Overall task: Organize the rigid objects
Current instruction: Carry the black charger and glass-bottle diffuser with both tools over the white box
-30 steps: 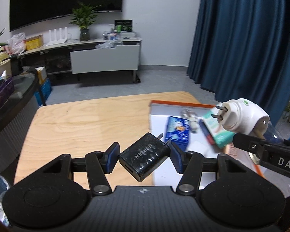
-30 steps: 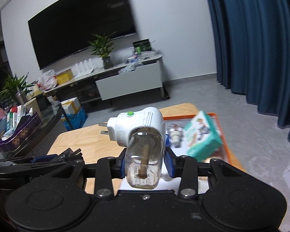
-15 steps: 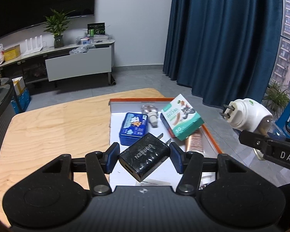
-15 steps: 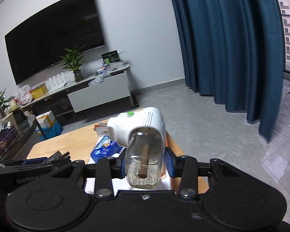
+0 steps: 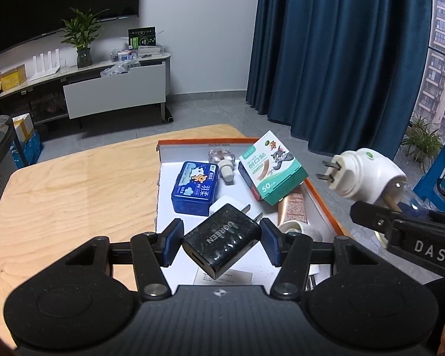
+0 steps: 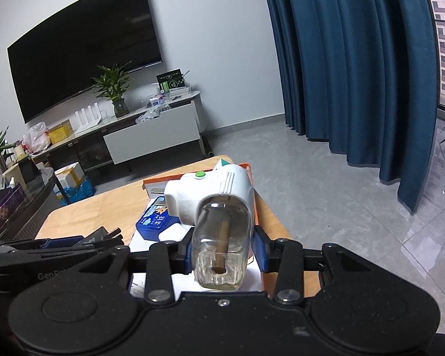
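Hovering over the orange-rimmed tray (image 5: 320,204) on the wooden table (image 5: 74,195), both grippers carry a load, and the risks come from how each is held. The left gripper (image 5: 221,244) has its blue pads closed on a black UGREEN charger (image 5: 222,244), which sits skewed between them, caught on its corners with the prongs aimed at the tray; a diagonal hold like that could let it twist or pop free when lowered. The right gripper (image 6: 221,253) pinches the clear bottle of a white plug-in mosquito repeller (image 6: 212,198), whose heavy white head juts far forward of the pads, so it may pivot or slip on the smooth bottle. The tray is already crowded: a blue tin (image 5: 194,191), a green bandage box (image 5: 273,167) leaning on the right rim, a tan tube (image 5: 292,207), a tape roll (image 5: 295,227), a white adapter (image 5: 224,203) and a small bottle (image 5: 221,157). Free floor is scarce, so either item could land on a neighbour, tip the leaning box, or end propped on the rim. The two grippers also hang near each other, and lowering together could make them collide.
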{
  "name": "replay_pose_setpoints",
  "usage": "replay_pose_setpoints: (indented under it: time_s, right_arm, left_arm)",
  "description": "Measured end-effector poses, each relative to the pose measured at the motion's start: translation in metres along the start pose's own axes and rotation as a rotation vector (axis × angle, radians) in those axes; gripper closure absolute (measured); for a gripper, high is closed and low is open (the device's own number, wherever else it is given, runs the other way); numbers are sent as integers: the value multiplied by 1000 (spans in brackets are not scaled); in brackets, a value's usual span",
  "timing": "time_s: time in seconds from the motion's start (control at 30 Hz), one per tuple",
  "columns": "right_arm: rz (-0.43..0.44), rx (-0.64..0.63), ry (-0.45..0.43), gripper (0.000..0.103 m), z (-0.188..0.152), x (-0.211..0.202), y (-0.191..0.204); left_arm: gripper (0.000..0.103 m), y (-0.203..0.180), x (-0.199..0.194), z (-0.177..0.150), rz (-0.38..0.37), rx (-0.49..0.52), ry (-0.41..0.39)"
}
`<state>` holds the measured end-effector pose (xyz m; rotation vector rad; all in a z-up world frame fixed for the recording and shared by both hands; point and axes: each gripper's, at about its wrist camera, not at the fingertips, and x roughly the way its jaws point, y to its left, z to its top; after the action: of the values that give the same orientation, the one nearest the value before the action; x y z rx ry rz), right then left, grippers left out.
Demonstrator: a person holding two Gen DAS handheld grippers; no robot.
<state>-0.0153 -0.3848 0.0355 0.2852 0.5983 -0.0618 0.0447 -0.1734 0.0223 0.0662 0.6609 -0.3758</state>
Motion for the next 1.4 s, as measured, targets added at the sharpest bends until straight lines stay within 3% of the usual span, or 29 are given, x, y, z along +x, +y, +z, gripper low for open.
replay_pose_setpoints:
  time_s: [0.73, 1.4]
  right_arm:
    - [33, -89, 50, 56, 11, 31, 14]
    - [51, -83, 96, 56, 12, 54, 8]
  left_arm:
    - [46, 3, 8, 1, -8, -15, 19]
    - [46, 1, 21, 4, -30, -17, 47]
